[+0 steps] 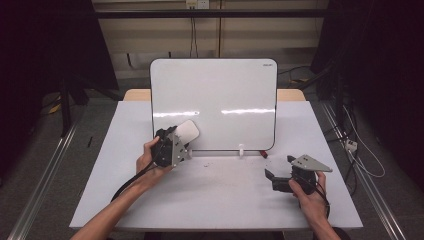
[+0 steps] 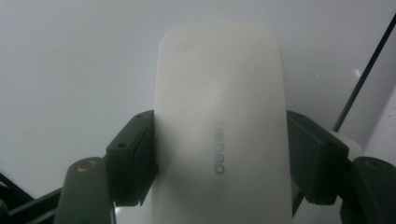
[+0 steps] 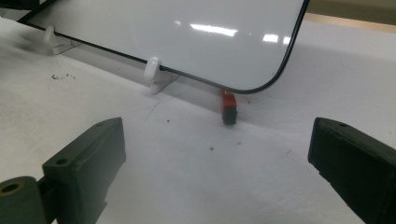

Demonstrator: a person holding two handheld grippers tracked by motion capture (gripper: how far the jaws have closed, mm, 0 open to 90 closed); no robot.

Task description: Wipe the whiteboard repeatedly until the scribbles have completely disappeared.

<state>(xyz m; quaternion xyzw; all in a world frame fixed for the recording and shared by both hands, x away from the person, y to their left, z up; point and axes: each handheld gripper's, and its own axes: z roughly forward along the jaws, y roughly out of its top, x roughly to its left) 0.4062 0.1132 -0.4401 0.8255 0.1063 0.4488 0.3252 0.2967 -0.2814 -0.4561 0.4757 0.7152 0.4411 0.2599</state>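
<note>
- Table (image 1: 215, 200): white top, mostly bare; a few dark specks near the board's foot in the right gripper view.
- Whiteboard (image 1: 215, 100): stands upright at 12 o'clock of the table, propped on small white clips (image 3: 152, 70). Surface looks blank and clean, only light glare, no marks that I can make out. Judging from that, the wiping is either close to finished or there is little left to clear.
- Eraser (image 2: 219, 140): white, rounded, with faint lettering on its back. It sits at the board's lower left corner, about 9 o'clock from table centre, up against or just in front of the board face; actual contact can't be told.
- Left gripper (image 1: 172, 145): jaws closed tight on the eraser's two long sides, firm hold, eraser sticking out forward toward the board.
- Right gripper (image 1: 280, 181): at about 4 o'clock on the table, jaws spread wide, nothing between them, idle.
- Red-and-black small block (image 3: 229, 106): on the table just below the board's lower right corner, untouched; what it is can't be told.
- Left to do, by my guess: any last passes, then set the eraser down.
</note>
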